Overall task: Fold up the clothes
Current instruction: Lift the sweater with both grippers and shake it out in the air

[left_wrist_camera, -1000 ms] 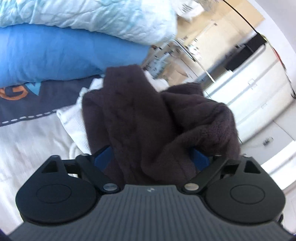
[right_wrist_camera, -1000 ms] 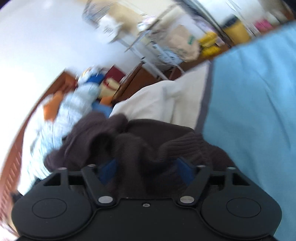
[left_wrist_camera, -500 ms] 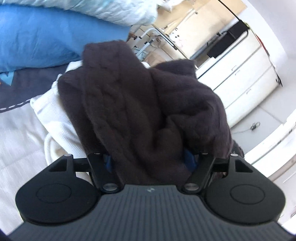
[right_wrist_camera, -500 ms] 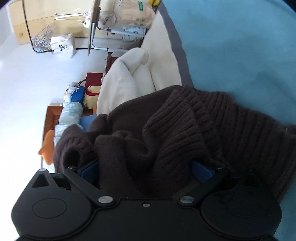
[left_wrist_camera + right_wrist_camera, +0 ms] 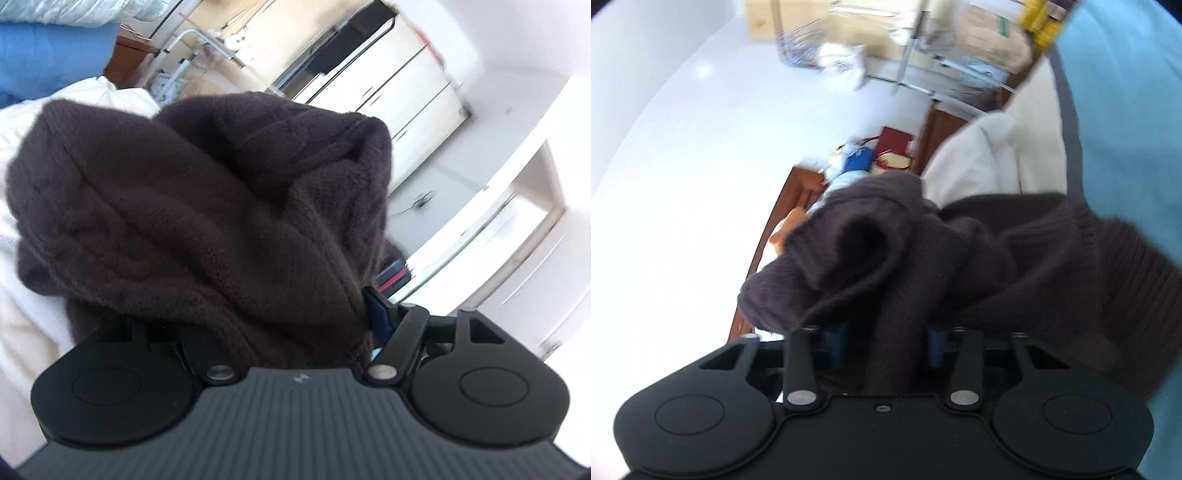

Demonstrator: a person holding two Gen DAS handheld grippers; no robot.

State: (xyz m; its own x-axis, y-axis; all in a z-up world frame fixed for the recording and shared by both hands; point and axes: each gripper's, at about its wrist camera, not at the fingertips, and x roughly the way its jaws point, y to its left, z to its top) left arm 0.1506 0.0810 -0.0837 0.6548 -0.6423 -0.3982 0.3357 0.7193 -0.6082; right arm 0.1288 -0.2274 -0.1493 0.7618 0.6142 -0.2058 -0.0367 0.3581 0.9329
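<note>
A dark brown knitted sweater [image 5: 207, 206] is bunched in front of the left wrist camera, lifted off the bed. My left gripper [image 5: 295, 332] is shut on it, and the knit hides all but one blue pad [image 5: 376, 314]. In the right wrist view the same brown sweater [image 5: 923, 266] drapes over my right gripper [image 5: 886, 343], which is shut on a fold of it. Its ribbed hem [image 5: 1126, 280] hangs to the right, above the light blue bedcover [image 5: 1137, 122].
White bedding [image 5: 22, 258] lies under the sweater on the left, with a blue pillow [image 5: 44, 55] behind. White cabinets and drawers [image 5: 413, 96] stand beyond the bed. A cream blanket [image 5: 1008, 158], a metal rack [image 5: 923, 44] and a wooden bed frame [image 5: 768, 236] show in the right view.
Both grippers have lifted and swung with the sweater. The left view has turned from the pillows toward the cabinets. The right view has tilted up off the blue bedcover toward the wall.
</note>
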